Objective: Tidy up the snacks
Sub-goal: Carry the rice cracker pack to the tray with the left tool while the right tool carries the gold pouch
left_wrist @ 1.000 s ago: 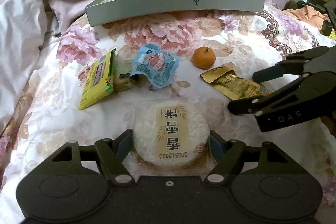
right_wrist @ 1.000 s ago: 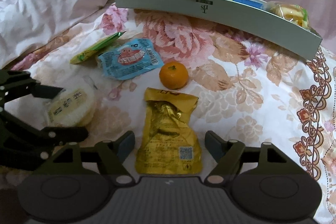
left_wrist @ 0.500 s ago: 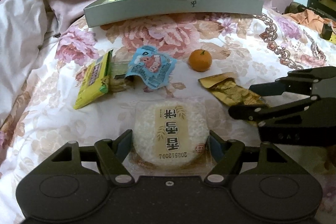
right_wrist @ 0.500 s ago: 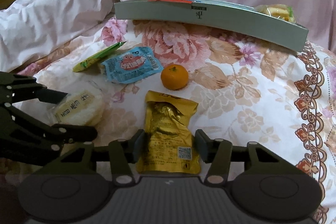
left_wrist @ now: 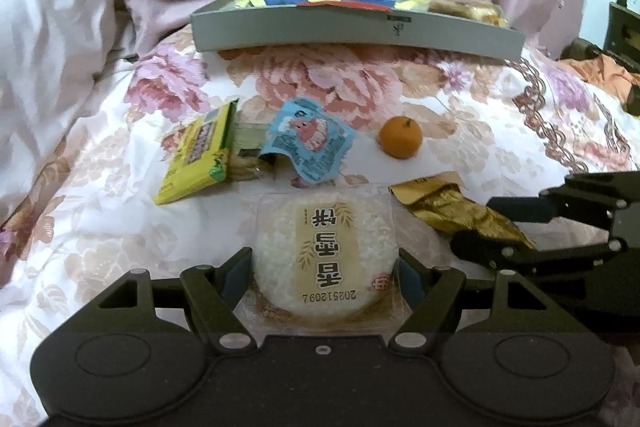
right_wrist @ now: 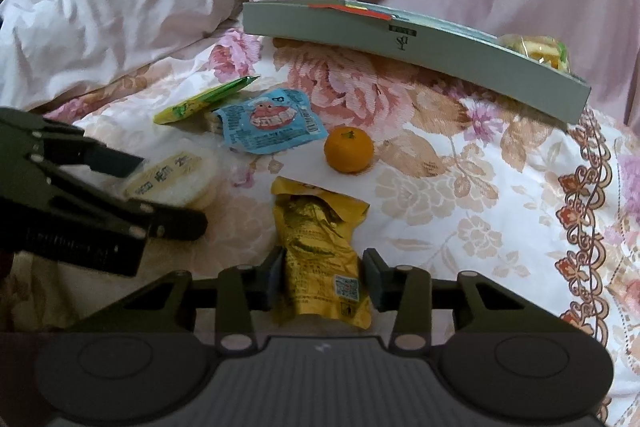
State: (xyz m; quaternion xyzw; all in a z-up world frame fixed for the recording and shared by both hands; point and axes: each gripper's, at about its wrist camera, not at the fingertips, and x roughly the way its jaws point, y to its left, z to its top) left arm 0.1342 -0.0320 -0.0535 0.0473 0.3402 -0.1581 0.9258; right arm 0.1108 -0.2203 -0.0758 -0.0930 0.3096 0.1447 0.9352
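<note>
A round rice cake pack [left_wrist: 324, 247] lies on the floral bedspread, and my left gripper [left_wrist: 323, 257] is shut on it, one pad against each side. The right wrist view shows those fingers straddling the same rice cake pack [right_wrist: 176, 175]. A crinkled gold packet [right_wrist: 316, 227] lies lengthwise between the jaws of my right gripper [right_wrist: 324, 263]. Those jaws are closing, and the pads touch the packet's two edges. In the left wrist view the right gripper [left_wrist: 478, 227] sits over the gold packet [left_wrist: 436, 203]. The two grippers are side by side.
A long grey box [left_wrist: 352, 31] holding several snack packs stands at the back against pink bedding. In front of it lie a mandarin [left_wrist: 400, 138], a blue packet [left_wrist: 308, 143] and a yellow-green packet [left_wrist: 196, 155]. Rumpled quilt rises on the left.
The right gripper's jaws have narrowed from wide apart to the gold packet's edges, and it has edged forward over the packet. The left gripper and the rice cake have stayed put.
</note>
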